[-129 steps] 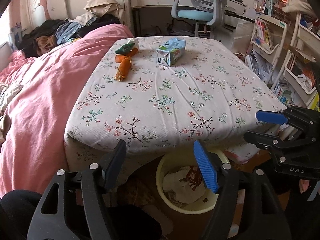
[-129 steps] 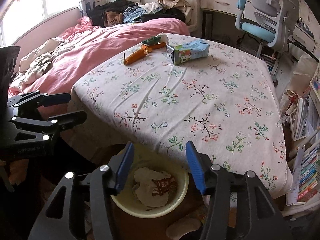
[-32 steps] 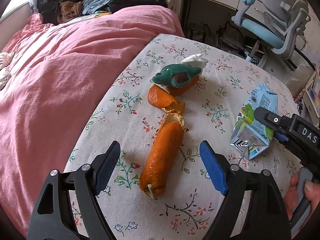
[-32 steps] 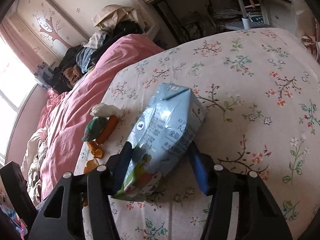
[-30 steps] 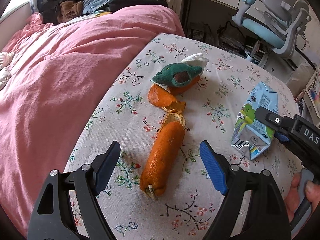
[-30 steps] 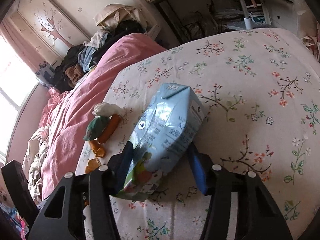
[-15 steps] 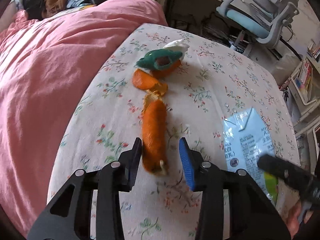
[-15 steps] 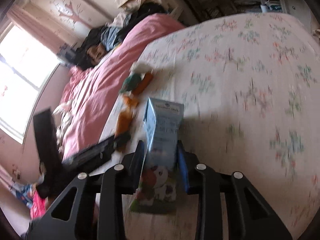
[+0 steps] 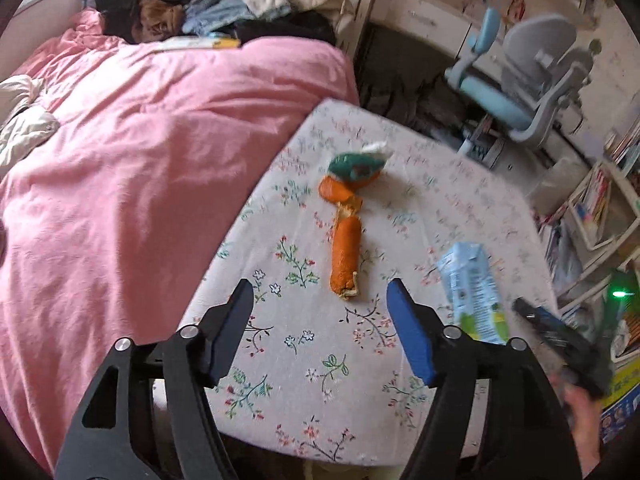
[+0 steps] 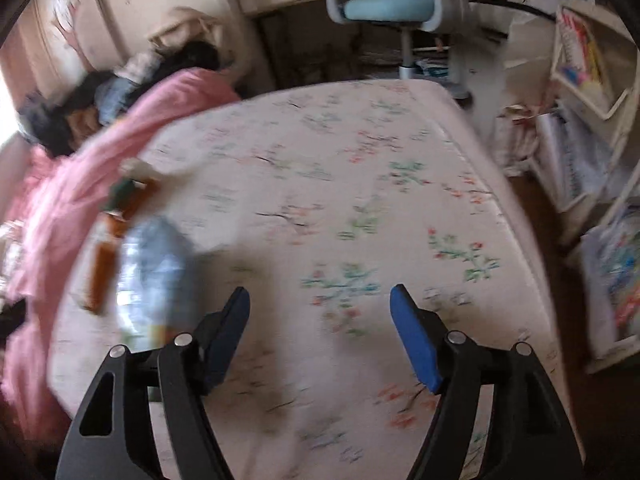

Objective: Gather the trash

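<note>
- Left gripper (image 9: 320,332): jaws wide, nothing between them; they have just been opening again after a squeeze, and the orange peel roll (image 9: 345,258) is not in the grip. It lies just ahead of the fingertips, a bit toward the blue pad, long axis pointing away.
- Further ahead on the same line: a second curl of peel (image 9: 338,194), then a green wrapper (image 9: 354,166) touching it, with white tissue (image 9: 376,147) at the far end.
- Right gripper (image 10: 320,336): jaws also wide and empty, just been opening. The blue milk carton (image 10: 154,276) sits off past the black finger (image 10: 226,332), outside the jaws (blurred, so whether it stands or is tipping I cannot tell).
- In the left wrist view the same carton shows beyond the blue pad, apart from the right gripper's tip; contact unclear.
- All of it rests on the floral-cloth table (image 9: 320,372); pink duvet (image 9: 120,160) on the black-finger side.
- Handling, peel roll: light, soft, springy, probably crumbles or unrolls if pinched at an end. Best taken across its middle, jaws square to its length.
- Handling, carton: light, likely empty, thin card that dents; smooth printed faces may slip. Take it across the two flat side faces at mid-height, not at the folded top.
- No bin in view now.
</note>
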{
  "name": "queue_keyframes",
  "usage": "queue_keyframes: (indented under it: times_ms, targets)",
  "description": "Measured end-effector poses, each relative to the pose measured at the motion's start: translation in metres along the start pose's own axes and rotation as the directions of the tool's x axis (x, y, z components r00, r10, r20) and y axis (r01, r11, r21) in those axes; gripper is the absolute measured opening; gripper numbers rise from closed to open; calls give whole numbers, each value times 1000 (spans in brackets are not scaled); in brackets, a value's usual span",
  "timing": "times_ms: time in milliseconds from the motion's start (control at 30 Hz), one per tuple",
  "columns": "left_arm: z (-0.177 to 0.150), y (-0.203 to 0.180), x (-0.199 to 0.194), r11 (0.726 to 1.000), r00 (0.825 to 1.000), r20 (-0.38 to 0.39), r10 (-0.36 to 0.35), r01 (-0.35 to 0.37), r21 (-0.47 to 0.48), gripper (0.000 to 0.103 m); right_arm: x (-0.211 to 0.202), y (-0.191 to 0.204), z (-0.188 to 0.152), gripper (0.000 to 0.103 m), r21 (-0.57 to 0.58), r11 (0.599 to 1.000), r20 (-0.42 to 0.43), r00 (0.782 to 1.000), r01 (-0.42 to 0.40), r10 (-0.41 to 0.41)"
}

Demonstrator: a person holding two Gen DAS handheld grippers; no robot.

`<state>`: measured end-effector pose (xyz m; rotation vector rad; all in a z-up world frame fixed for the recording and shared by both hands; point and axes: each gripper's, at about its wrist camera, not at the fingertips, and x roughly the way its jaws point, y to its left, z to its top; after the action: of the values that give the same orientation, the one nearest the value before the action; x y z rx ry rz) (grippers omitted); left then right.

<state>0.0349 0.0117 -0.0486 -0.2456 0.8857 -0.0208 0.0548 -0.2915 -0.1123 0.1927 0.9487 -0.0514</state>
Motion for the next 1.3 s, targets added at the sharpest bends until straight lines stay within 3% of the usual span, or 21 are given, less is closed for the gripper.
queue_keyframes:
  times_ms: [100, 233, 400, 767, 1300]
  targets:
    - [2, 0, -12, 1000, 999, 32, -11, 10, 8, 69, 14, 11, 2, 74, -63, 997, -1, 999, 51, -51]
    - [8, -5, -19, 999, 998, 61, -6, 4, 36, 72, 27, 23, 7, 78, -106, 993, -1, 999, 42, -42]
    - [11, -15, -25, 997, 997, 71, -27, 22, 69, 78, 39, 31, 16, 97, -136, 990, -29, 998, 45, -49]
    - [10, -23, -28, 994, 998, 45, -54, 49, 98, 86, 37, 32, 13, 97, -137, 990, -30, 998, 46, -51]
    - [11, -14, -23, 996, 998, 11, -63, 62, 69, 88, 19, 23, -4, 97, -63, 998, -3, 1000, 28, -28]
